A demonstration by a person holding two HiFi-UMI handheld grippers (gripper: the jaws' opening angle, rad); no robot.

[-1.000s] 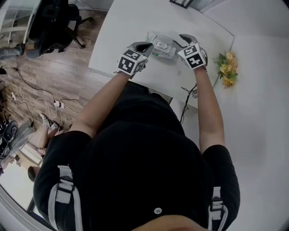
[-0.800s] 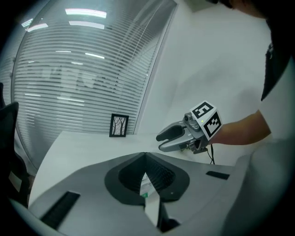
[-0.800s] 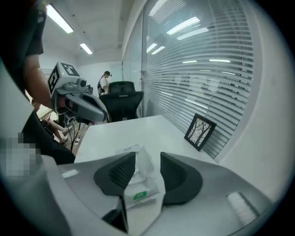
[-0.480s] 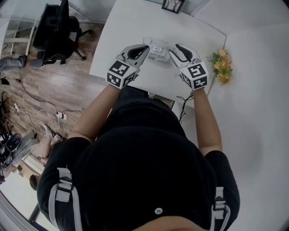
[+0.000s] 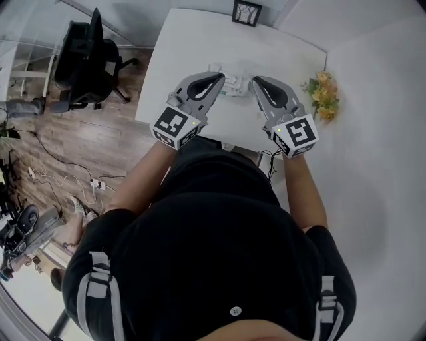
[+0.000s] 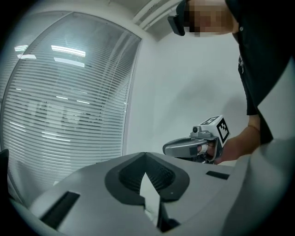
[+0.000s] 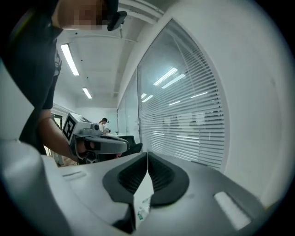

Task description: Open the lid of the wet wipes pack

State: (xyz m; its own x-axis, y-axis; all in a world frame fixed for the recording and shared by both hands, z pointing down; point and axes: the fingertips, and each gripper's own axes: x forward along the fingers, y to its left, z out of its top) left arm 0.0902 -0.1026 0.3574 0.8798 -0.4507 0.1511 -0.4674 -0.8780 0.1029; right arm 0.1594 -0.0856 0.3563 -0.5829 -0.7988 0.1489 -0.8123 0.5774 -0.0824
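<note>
The wet wipes pack (image 5: 231,78), white and crinkled, lies on the white table (image 5: 180,53); whether its lid stands open is too small to tell. Both grippers hover above it, pointing forward almost level. My left gripper (image 5: 218,78) is left of the pack and my right gripper (image 5: 255,80) is right of it. In the left gripper view the left gripper (image 6: 145,156) has its tips together, with nothing seen pinched. The right gripper (image 7: 147,156) likewise shows tips meeting; white wrapping with green print shows in the slot below them. Each view shows the other gripper alongside.
A small framed picture (image 5: 247,12) stands at the table's far edge. Yellow flowers (image 5: 323,96) lie at its right edge. An office chair (image 5: 86,53) and cables (image 5: 66,180) are on the wooden floor to the left. Window blinds (image 7: 193,124) fill the wall ahead.
Both grippers have risen from the table towards the head camera and levelled out. The pack has stayed on the table.
</note>
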